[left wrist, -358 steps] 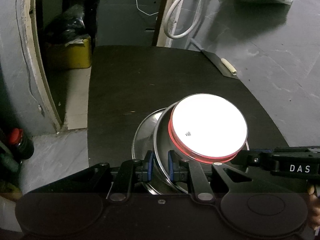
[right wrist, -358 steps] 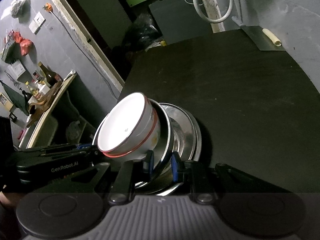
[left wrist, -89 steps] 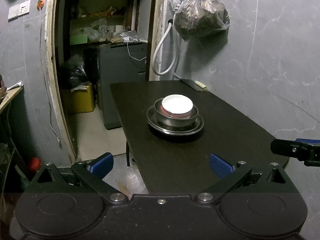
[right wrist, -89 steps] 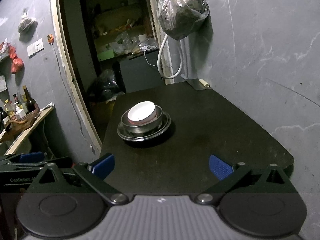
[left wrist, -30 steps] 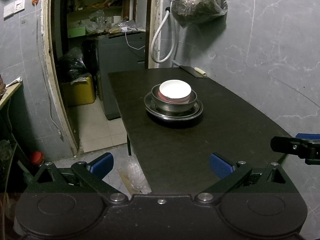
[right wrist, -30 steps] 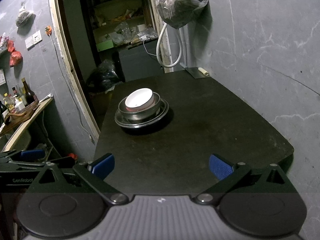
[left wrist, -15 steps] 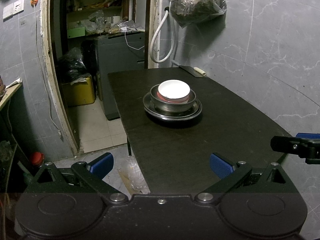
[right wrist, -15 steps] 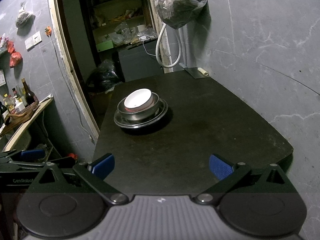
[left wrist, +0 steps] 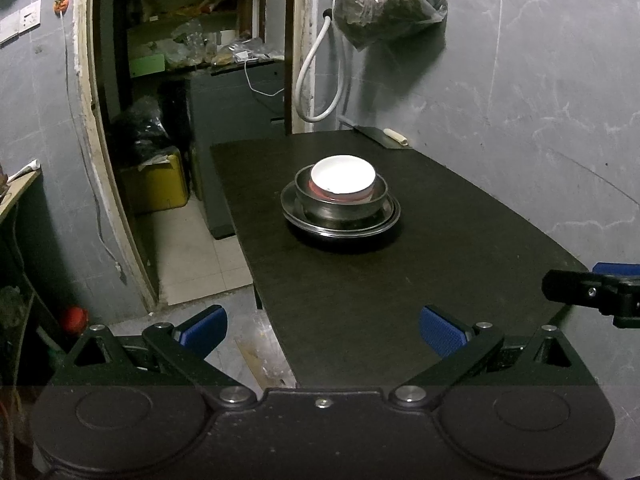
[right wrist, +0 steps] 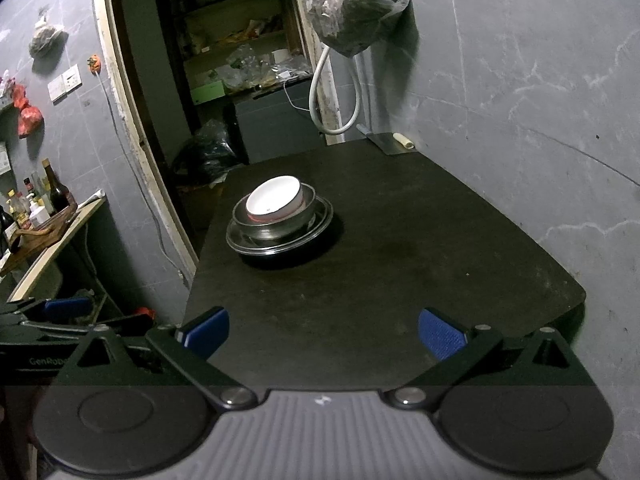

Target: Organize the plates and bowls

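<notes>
A white bowl with a red band (left wrist: pixel 343 176) (right wrist: pixel 274 199) sits nested in a steel bowl (left wrist: pixel 340 206) (right wrist: pixel 276 226), which rests on stacked steel plates (left wrist: pixel 296 216) (right wrist: pixel 320 224) near the middle of the black table (left wrist: pixel 400 292) (right wrist: pixel 400 260). My left gripper (left wrist: pixel 322 326) is open and empty, held back at the table's near edge. My right gripper (right wrist: pixel 324 330) is open too, with nothing between its blue pads, and is well short of the stack. The right gripper's tip (left wrist: pixel 592 290) shows at the right edge of the left wrist view.
A cleaver with a pale handle (left wrist: pixel 384 136) (right wrist: pixel 394 142) lies at the table's far right corner. A grey wall runs along the right, with a hanging bag (left wrist: pixel 388 8) and a white hose (left wrist: pixel 320 76). A doorway and a yellow box (left wrist: pixel 154 186) lie left; bottles (right wrist: pixel 36 204) stand on a side shelf.
Both grippers once gripped the stack's rim up close; they have let go, opened and drawn back to the near edge. Over the last second the view has barely shifted.
</notes>
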Demonstrator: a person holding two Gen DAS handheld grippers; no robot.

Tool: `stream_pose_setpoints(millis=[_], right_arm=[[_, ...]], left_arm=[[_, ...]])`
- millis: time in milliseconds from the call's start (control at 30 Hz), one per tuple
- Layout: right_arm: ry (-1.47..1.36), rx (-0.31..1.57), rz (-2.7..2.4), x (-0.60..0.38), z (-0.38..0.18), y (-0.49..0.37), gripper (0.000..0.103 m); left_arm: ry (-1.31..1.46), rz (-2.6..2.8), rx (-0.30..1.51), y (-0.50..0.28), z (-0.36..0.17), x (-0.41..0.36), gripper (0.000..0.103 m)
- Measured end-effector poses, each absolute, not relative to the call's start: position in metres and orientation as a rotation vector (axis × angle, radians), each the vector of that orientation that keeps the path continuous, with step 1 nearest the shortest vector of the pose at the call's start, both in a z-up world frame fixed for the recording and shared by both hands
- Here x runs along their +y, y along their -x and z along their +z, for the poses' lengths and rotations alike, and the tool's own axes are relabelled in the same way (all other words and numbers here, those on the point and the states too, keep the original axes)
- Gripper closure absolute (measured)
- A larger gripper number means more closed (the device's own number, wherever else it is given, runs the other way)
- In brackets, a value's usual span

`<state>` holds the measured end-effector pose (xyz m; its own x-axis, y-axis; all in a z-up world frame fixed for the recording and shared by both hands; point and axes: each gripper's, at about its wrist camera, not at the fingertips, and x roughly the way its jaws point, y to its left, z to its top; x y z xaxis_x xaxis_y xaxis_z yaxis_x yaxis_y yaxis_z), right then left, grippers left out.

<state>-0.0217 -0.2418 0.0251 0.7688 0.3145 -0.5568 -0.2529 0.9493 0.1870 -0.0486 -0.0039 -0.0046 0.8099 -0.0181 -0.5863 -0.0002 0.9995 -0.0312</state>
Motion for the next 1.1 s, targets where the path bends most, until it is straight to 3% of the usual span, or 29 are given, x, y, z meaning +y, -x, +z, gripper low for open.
stream_pose_setpoints(millis=[1100], right_arm=[[-0.105,0.62,0.306,-0.2447,0.0255,0.0209,0.0]], left_arm=[[0.026,-0.01,0.629,0.0469,-0.0035,-0.0039,0.001]])
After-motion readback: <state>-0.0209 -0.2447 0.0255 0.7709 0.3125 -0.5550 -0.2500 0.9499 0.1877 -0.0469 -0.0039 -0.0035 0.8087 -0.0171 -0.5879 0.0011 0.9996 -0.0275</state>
